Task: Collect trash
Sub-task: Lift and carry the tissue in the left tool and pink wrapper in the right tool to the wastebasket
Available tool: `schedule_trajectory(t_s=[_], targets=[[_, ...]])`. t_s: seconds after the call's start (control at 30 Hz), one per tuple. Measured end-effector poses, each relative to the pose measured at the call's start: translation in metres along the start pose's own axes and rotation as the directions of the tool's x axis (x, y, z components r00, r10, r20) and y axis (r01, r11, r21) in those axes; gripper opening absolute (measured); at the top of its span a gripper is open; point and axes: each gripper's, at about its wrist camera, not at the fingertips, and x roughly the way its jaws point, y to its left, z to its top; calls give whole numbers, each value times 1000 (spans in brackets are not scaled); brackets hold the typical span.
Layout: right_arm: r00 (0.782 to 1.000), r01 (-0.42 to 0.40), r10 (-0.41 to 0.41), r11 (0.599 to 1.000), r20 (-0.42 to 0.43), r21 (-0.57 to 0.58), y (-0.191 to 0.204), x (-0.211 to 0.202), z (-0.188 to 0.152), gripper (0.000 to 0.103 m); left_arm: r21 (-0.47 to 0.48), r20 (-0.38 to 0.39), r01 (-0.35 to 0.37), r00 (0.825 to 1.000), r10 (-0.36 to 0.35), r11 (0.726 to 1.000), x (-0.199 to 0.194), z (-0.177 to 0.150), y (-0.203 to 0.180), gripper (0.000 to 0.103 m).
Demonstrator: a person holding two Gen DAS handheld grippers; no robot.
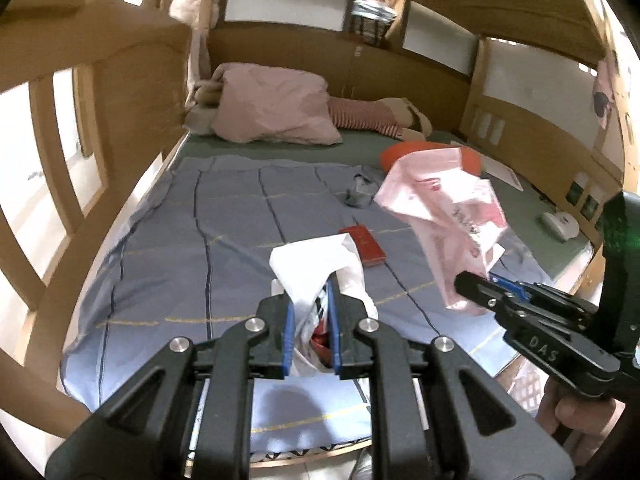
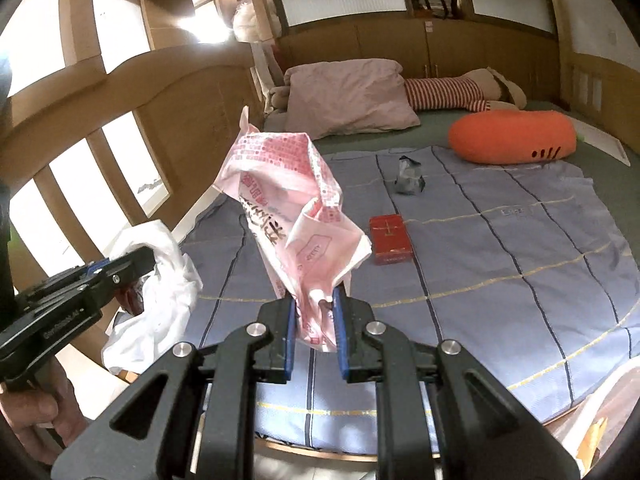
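My left gripper is shut on a white plastic bag with something red inside, held above the near edge of the bed. It also shows in the right wrist view. My right gripper is shut on a crumpled pink printed wrapper, held in the air over the blue sheet. The wrapper also shows in the left wrist view. A red flat box and a small grey crumpled piece lie on the blue sheet.
The bed has a blue lined sheet over a green mattress. A pink pillow, a striped plush toy and an orange carrot cushion lie at the far end. Wooden bed rails stand at the left.
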Motion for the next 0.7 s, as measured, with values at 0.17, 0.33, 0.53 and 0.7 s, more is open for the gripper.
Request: schedule_trajectory(t_s=[0.17, 0.33, 0.53, 0.7], targets=[[1000, -6, 6, 1000, -23, 1, -1, 9, -2, 17, -16, -1, -9, 1000, 9, 1000, 2, 1, 4, 15], [1000, -2, 2, 1000, -23, -8, 1, 11, -2, 17, -20, -10, -27, 1000, 27, 999, 5, 0, 11, 15], [1000, -2, 1, 1000, -30, -10, 0, 14, -2, 17, -26, -13, -27, 1000, 26, 999, 7, 1, 13, 15], [1000, -22, 21, 999, 11, 42, -11, 3, -1, 17, -23, -12, -15, 1000, 15, 1000, 6, 0, 11, 15]])
